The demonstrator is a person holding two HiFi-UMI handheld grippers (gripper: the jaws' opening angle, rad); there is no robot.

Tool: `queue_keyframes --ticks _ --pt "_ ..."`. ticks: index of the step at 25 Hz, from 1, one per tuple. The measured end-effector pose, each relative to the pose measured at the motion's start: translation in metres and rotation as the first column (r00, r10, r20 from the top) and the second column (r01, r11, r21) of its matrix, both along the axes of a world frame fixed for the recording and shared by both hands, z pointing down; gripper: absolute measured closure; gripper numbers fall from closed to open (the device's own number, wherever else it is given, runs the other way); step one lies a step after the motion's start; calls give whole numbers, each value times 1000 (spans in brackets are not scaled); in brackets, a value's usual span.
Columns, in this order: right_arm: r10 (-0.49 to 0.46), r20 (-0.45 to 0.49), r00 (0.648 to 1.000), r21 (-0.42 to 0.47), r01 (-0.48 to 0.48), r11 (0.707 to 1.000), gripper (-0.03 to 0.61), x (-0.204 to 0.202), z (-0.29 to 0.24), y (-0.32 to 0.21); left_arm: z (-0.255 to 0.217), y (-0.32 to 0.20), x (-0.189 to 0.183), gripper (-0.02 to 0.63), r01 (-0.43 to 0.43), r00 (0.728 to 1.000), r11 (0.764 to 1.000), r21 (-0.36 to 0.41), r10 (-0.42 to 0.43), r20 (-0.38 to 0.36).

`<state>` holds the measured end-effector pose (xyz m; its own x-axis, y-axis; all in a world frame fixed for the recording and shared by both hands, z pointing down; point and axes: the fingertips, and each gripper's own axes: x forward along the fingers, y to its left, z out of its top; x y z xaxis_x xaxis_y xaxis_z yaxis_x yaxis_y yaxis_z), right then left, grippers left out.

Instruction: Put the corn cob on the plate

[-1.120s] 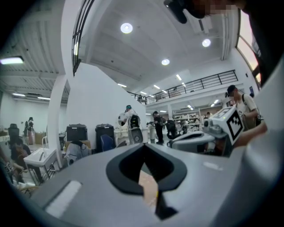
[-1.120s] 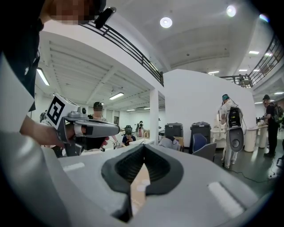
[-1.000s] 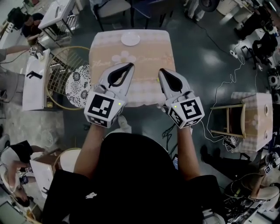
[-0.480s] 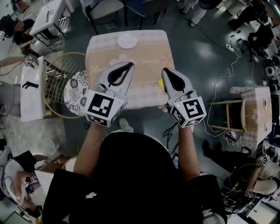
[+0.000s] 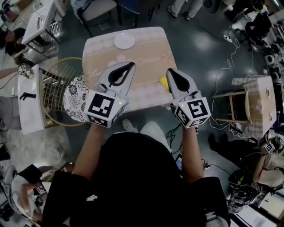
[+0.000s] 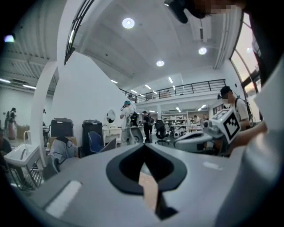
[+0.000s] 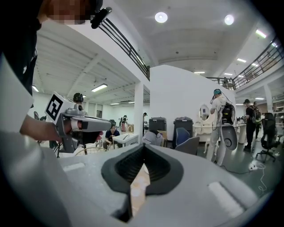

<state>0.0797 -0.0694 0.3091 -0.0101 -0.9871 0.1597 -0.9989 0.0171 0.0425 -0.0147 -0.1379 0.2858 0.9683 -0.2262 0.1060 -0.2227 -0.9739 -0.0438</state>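
A small square table with a beige cloth (image 5: 142, 53) stands ahead of me in the head view. The white plate (image 5: 124, 41) lies near its far edge. The yellow corn cob (image 5: 163, 82) lies near the table's front right, partly hidden by my right gripper (image 5: 169, 71), whose tips are just beyond and to the right of it. My left gripper (image 5: 131, 65) hovers over the table's middle. Both are shut with nothing between the jaws. The left gripper view shows those tips (image 6: 143, 145) met, as does the right gripper view (image 7: 143, 146).
A gold wire chair with a patterned cushion (image 5: 73, 91) stands left of the table, with a white bench (image 5: 26, 99) beyond it. A wooden stool (image 5: 248, 111) and floor cables (image 5: 222, 84) are on the right. A chair (image 5: 100, 9) stands behind the table. People are around the room.
Both grippers have shifted a little forward and down over the table's near part. More of the corn cob now shows beside the right gripper. Both stay shut.
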Motion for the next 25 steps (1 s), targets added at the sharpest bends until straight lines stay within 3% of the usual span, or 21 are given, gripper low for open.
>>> queue_keyframes --ticks 9,25 --pt "71 35 997 -70 -69 995 577 17 32 22 20 7 3 606 -51 998 998 -29 52 35" --pt "125 95 988 -258 -97 961 577 88 130 48 70 9 35 606 -35 988 992 -120 52 144"
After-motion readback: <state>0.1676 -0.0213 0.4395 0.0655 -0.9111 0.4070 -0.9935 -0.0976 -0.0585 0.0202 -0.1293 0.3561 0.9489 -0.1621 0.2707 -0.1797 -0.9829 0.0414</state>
